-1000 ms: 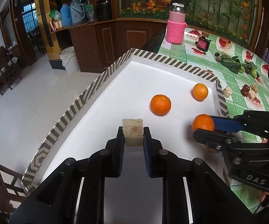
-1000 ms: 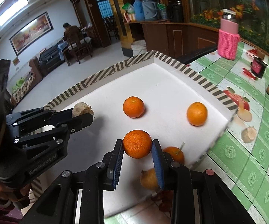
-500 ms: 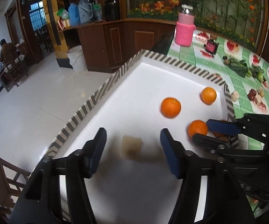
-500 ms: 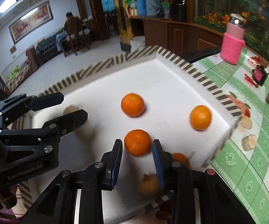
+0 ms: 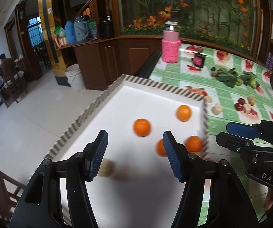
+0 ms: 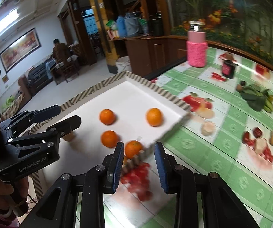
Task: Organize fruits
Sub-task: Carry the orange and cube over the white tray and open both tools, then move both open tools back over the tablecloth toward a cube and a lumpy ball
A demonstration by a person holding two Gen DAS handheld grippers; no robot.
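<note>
I am holding my left gripper (image 5: 135, 154) spread wide above the white tray (image 5: 151, 93), gripping nothing. My right gripper (image 6: 139, 164) is also hanging spread and empty over the tray's near corner. Three oranges (image 6: 107, 116) are lying on the tray; a fourth (image 6: 133, 149) is sitting at its edge.

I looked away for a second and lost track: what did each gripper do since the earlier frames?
The left gripper let go of the tan block, which now lies on the white tray, and opened wide. The right gripper released its orange onto the tray, opened and drew back past the tray's edge. The two far oranges stayed put.
</note>
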